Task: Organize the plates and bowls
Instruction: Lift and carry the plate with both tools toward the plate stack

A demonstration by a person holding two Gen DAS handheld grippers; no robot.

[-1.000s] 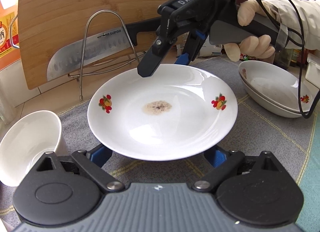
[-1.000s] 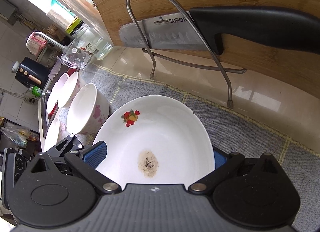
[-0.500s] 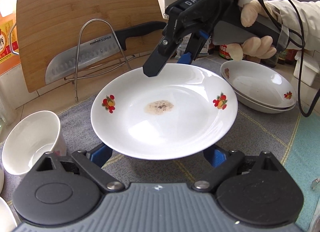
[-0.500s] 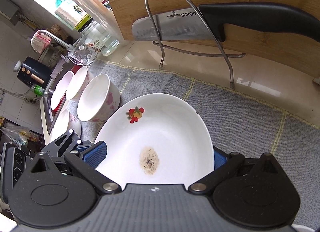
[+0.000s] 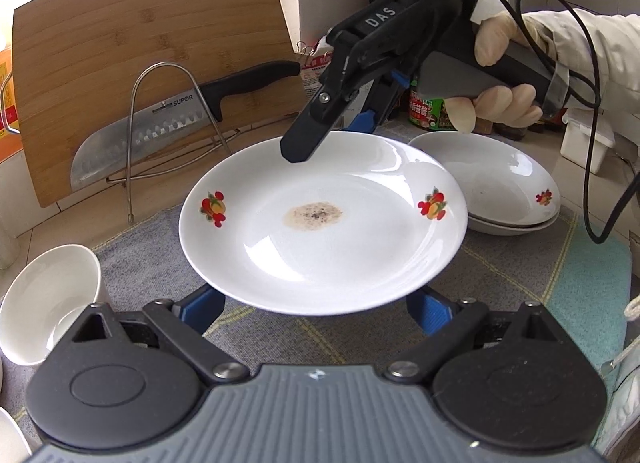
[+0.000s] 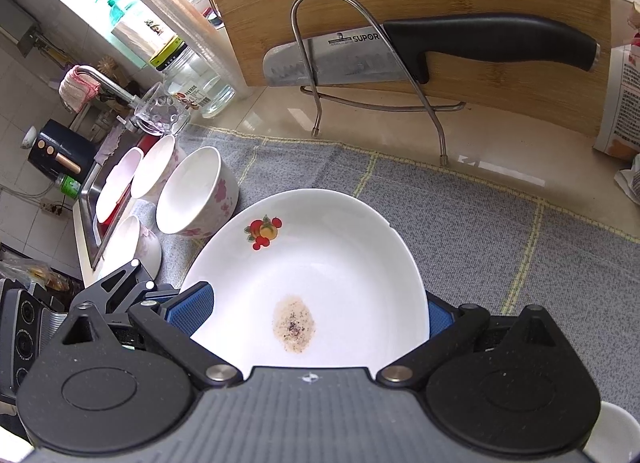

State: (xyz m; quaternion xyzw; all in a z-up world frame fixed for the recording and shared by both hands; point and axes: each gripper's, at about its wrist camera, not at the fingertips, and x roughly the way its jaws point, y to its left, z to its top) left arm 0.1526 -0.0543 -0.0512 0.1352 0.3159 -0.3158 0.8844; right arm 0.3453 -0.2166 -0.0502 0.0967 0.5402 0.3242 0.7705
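Observation:
A white plate (image 5: 324, 223) with fruit prints and a brown stain is held in the air between both grippers. My left gripper (image 5: 316, 303) grips its near rim. My right gripper (image 5: 320, 135) grips the far rim. In the right wrist view the same plate (image 6: 316, 279) fills the space between the right gripper's blue pads (image 6: 188, 307). A stack of white plates (image 5: 500, 183) lies on the grey mat to the right. White bowls (image 6: 192, 191) with pink flowers stand on the mat at the left.
A bamboo cutting board (image 5: 152, 63) and a large knife (image 5: 160, 123) lean in a wire rack (image 5: 168, 119) behind. A white bowl (image 5: 44, 299) stands near left. Jars (image 5: 430, 107) stand at the back. A sink (image 6: 100, 199) lies beyond the bowls.
Both grippers have carried the plate upward and to the right, closer to the stack of plates. The bowls and the knife rack have dropped back to the left.

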